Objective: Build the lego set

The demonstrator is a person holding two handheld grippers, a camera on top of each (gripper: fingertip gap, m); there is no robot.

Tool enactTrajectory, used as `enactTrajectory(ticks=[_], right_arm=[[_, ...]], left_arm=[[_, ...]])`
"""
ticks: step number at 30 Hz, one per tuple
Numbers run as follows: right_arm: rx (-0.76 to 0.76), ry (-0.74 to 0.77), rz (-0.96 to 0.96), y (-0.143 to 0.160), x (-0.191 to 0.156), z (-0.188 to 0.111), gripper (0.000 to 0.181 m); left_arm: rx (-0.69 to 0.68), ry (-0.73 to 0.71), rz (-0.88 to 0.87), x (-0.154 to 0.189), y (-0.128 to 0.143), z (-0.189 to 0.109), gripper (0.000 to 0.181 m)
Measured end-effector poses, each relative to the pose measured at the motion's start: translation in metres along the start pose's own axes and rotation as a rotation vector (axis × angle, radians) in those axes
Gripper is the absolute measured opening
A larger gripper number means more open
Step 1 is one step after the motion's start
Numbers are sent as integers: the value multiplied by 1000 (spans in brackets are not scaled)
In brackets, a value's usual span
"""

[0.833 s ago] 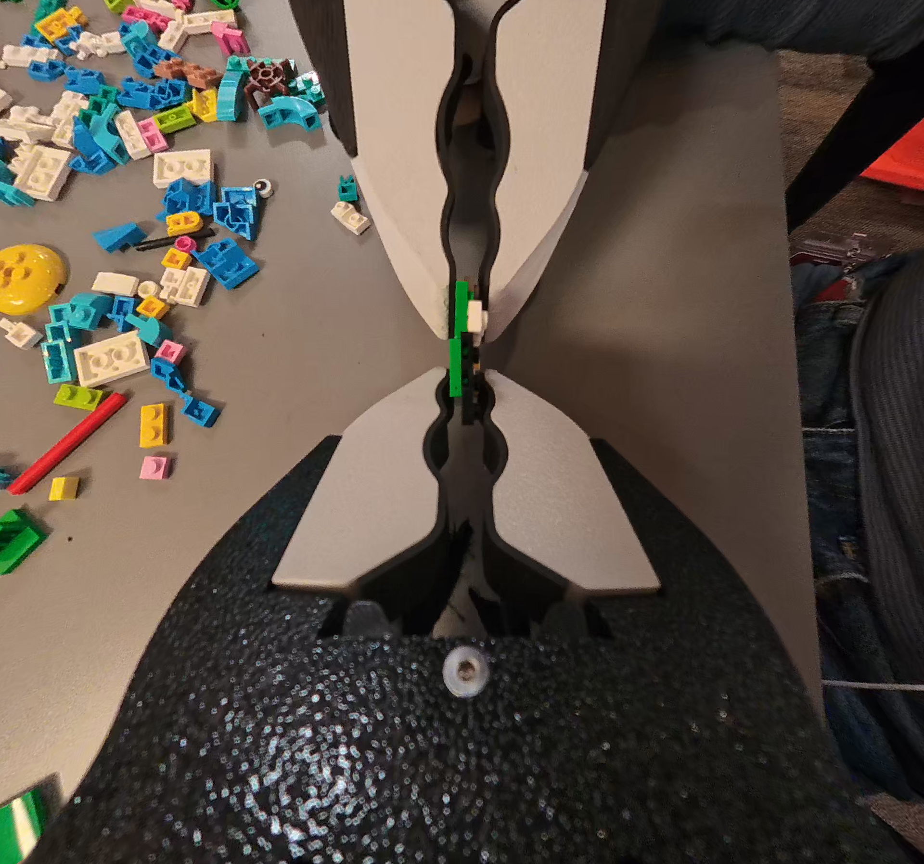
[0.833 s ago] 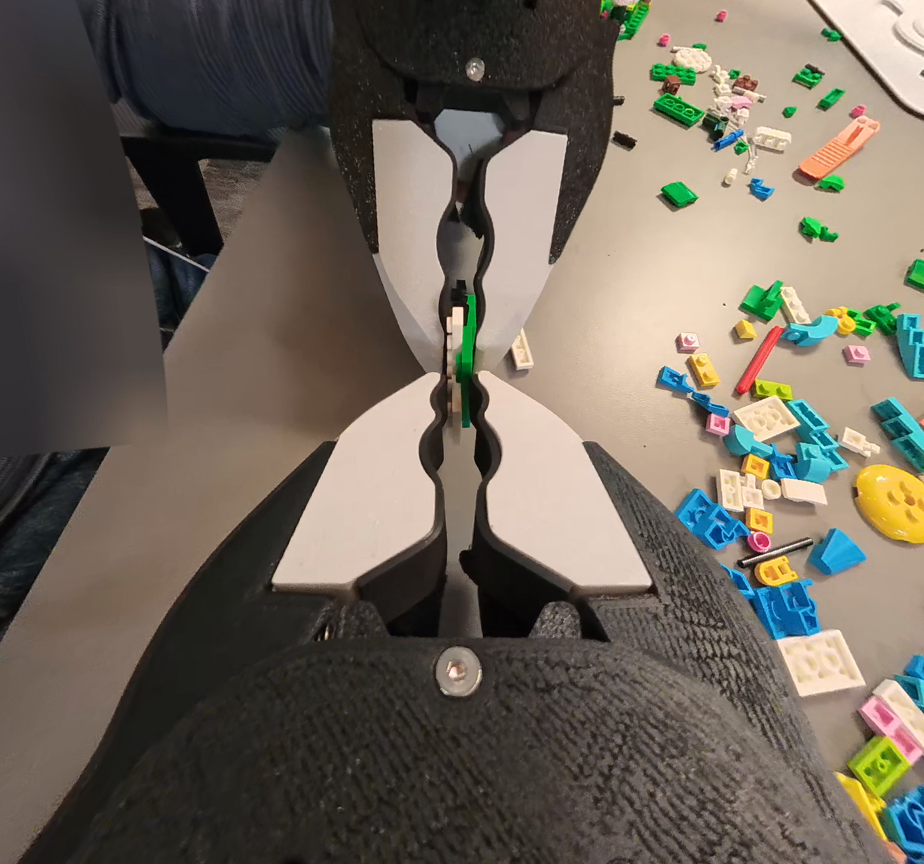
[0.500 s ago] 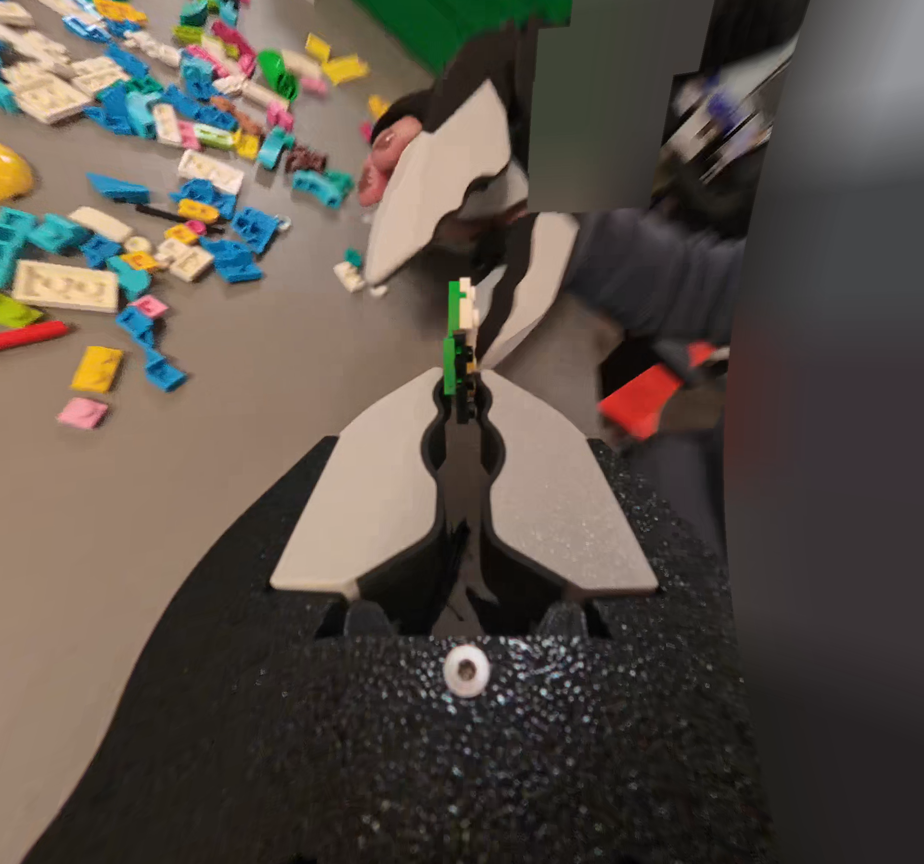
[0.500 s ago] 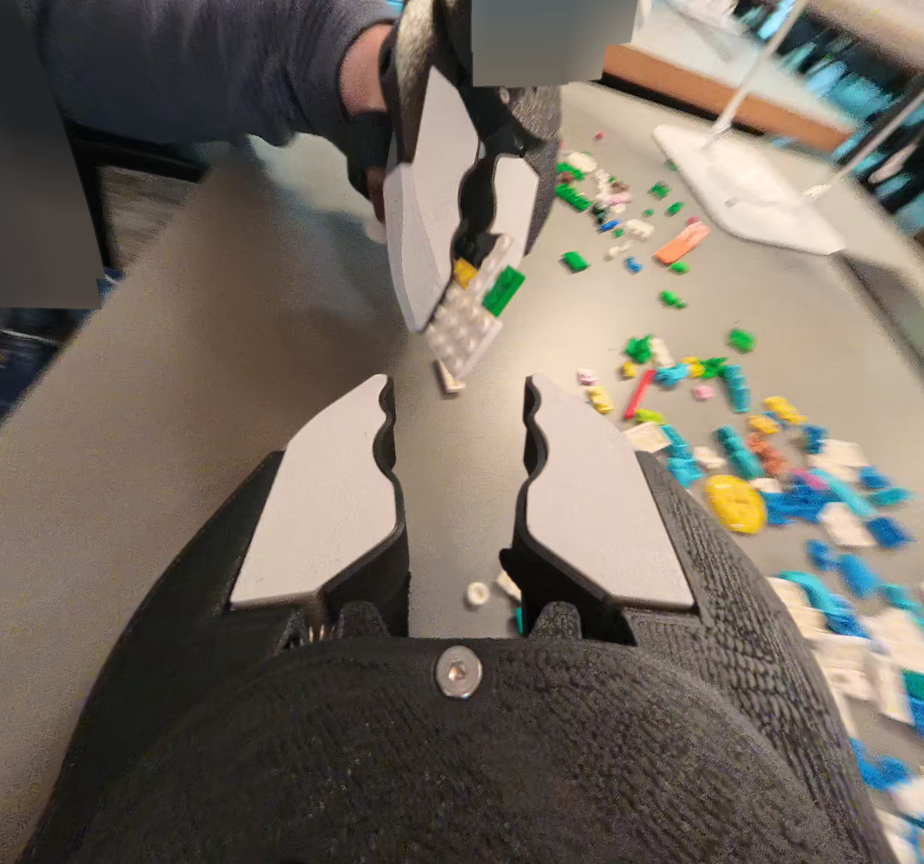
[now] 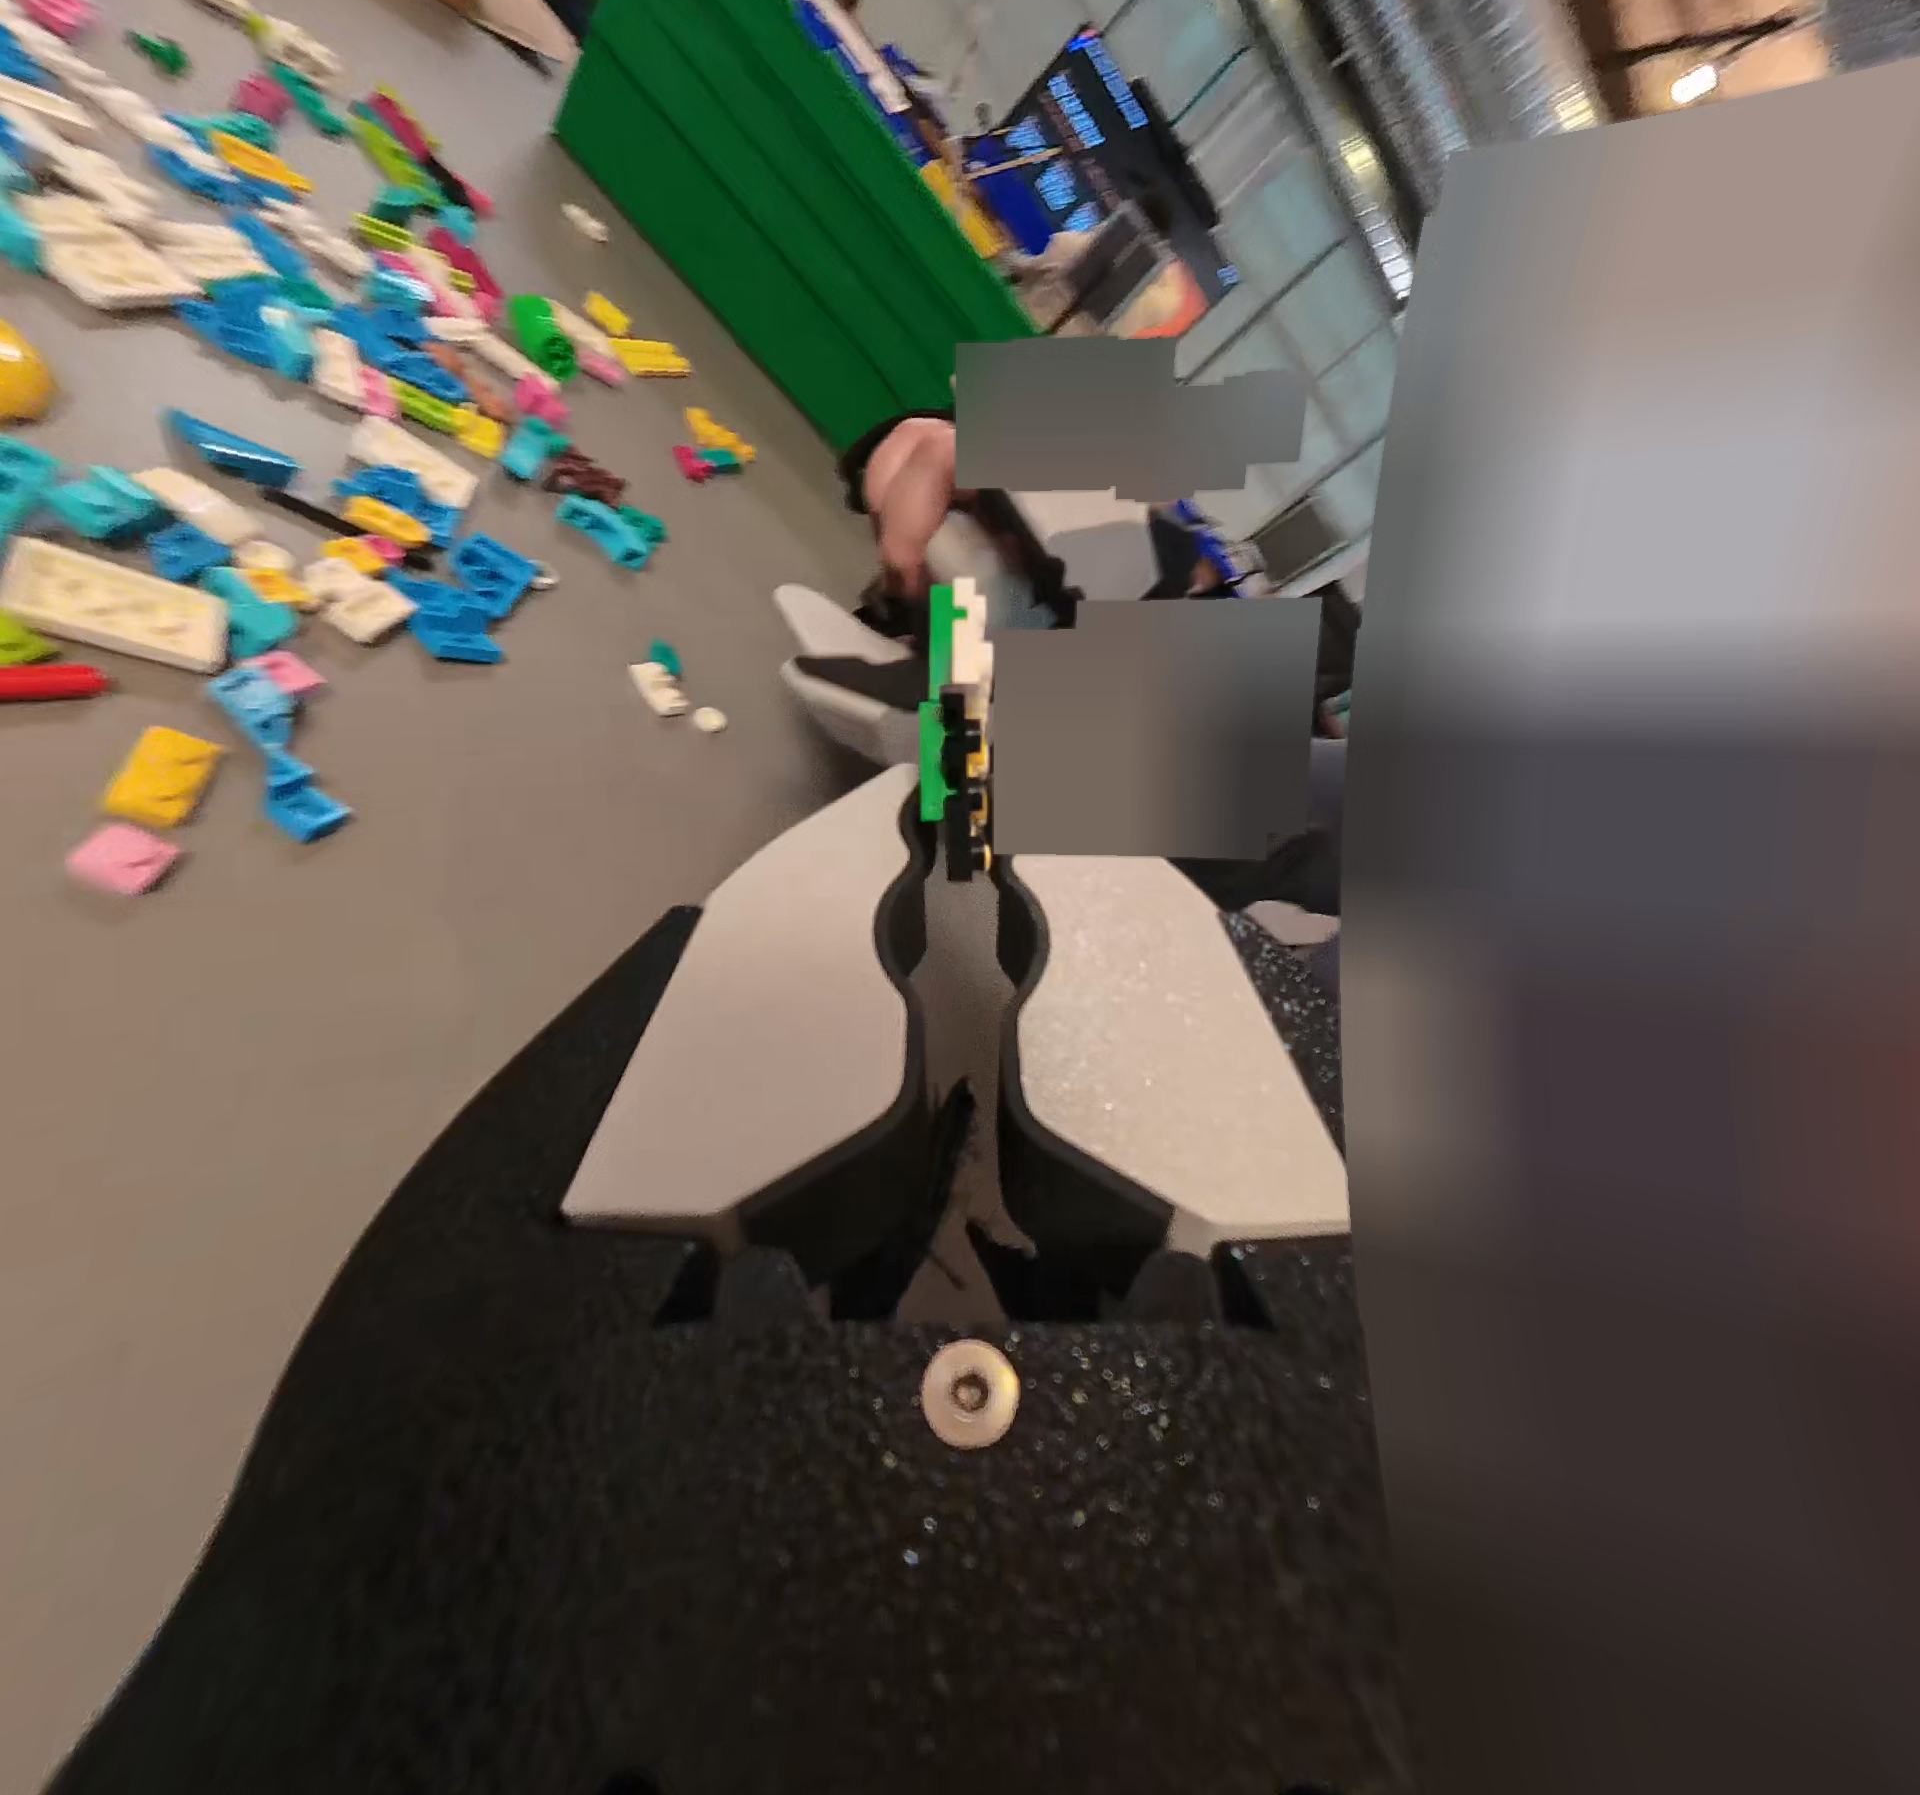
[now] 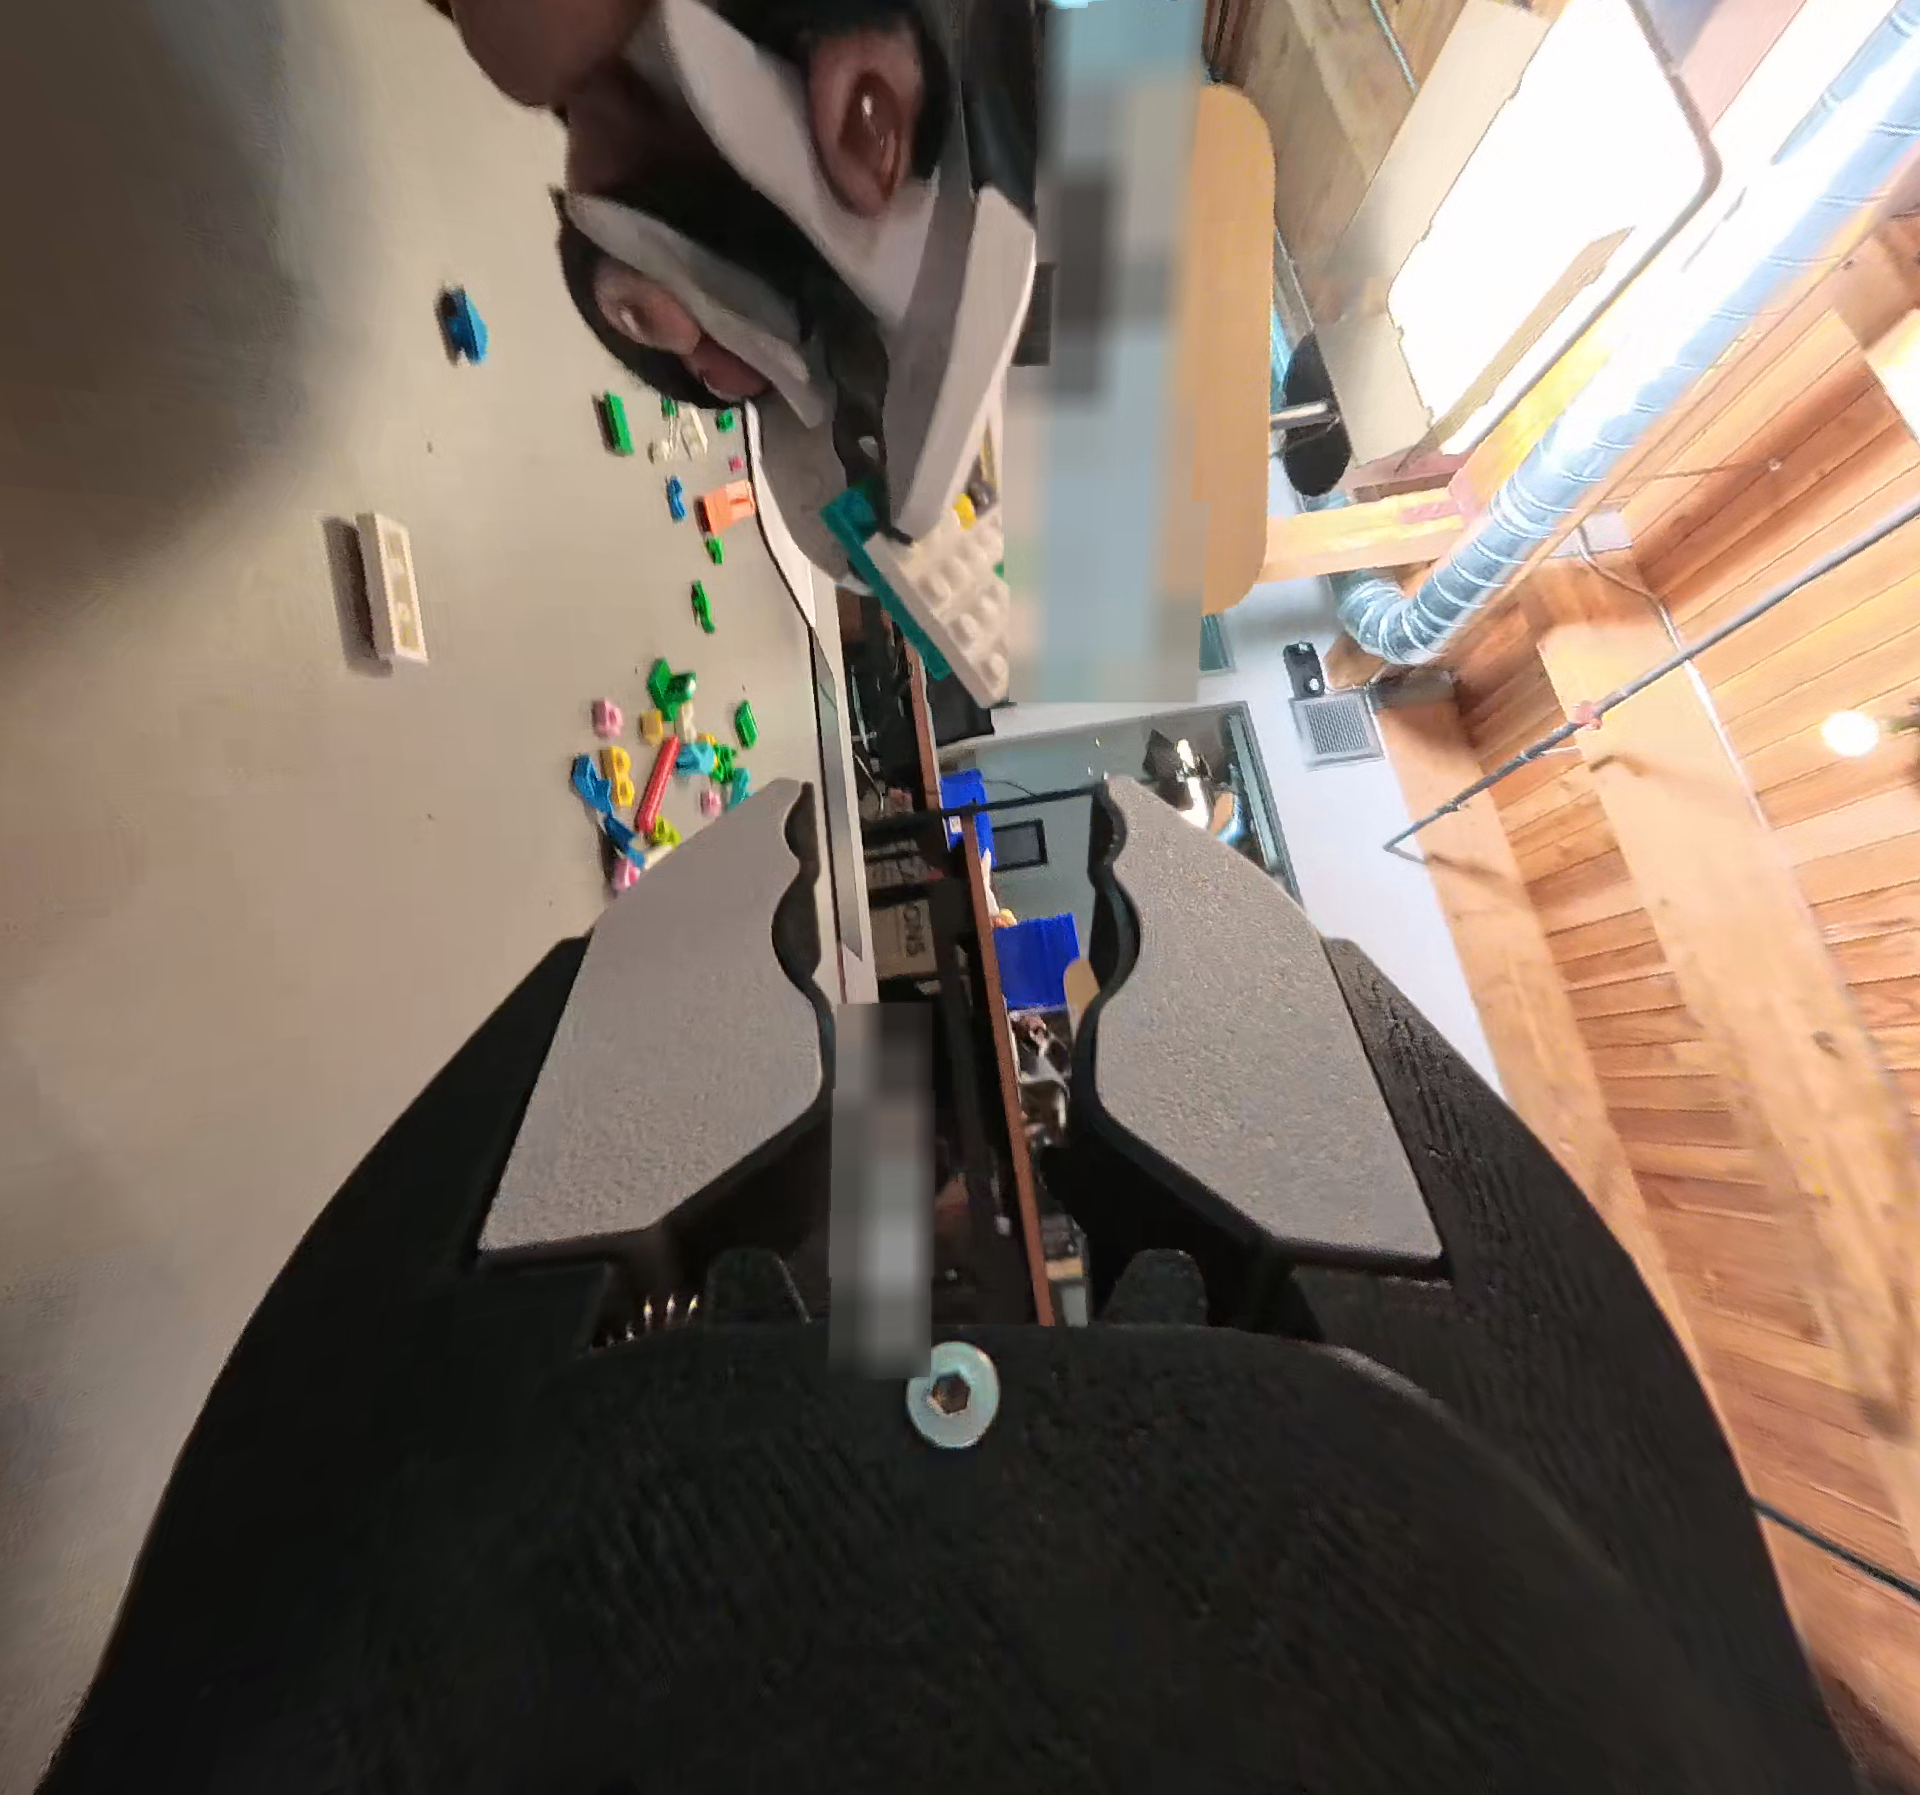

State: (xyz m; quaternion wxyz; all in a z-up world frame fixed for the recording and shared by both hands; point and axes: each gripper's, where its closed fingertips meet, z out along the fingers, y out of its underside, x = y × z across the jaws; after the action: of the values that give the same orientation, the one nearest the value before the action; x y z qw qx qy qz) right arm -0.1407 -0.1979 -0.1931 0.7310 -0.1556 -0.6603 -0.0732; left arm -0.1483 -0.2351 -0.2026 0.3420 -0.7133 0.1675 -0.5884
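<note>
My left gripper (image 5: 956, 815) is shut on a small flat lego assembly (image 5: 954, 706) of green, white, black and yellow plates, held edge-on above the grey table (image 5: 499, 914). In the right wrist view the same assembly (image 6: 951, 592) shows its white studded face and green edge, pinched by the left gripper's fingers (image 6: 956, 363). My right gripper (image 6: 951, 800) is open and empty, apart from the assembly, with its view rolled sideways. It also shows blurred behind the assembly in the left wrist view (image 5: 842, 654).
A wide scatter of loose bricks (image 5: 312, 395) covers the table's left part. A green box (image 5: 748, 166) stands at the table's far side. A white brick (image 6: 390, 587) and small coloured pieces (image 6: 665, 769) lie on the table (image 6: 260, 810). Tip to tip, the grippers are about 4 cm apart.
My right gripper opened, let go of the assembly and drew back, rolling sideways. My left gripper kept the assembly and swung up and away from the table edge.
</note>
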Motion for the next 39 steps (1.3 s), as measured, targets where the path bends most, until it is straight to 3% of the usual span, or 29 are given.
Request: enactTrajectory(ticks=[1,5,8,15,21,29,39], right_arm=[[-20,2,19,5,0,0,46],[-84,-10,319,30,6,0,38],[-98,-28,610,50,10,-3,21],[-121,106,955,89,31,-15,19],[-164,150,999,103,33,-18,17],[-263,176,879,114,28,-18,5],[-281,228,830,118,34,-22,2]], left_arm=[[-11,-57,37,-6,0,-2,8],[-45,-267,200,-25,-3,-12,8],[-133,-391,316,-37,3,-16,8],[-366,-400,400,-39,34,-8,8],[-449,-392,388,-38,45,-16,8],[-522,-444,272,-41,53,-47,8],[-529,-408,226,-39,58,-47,8]])
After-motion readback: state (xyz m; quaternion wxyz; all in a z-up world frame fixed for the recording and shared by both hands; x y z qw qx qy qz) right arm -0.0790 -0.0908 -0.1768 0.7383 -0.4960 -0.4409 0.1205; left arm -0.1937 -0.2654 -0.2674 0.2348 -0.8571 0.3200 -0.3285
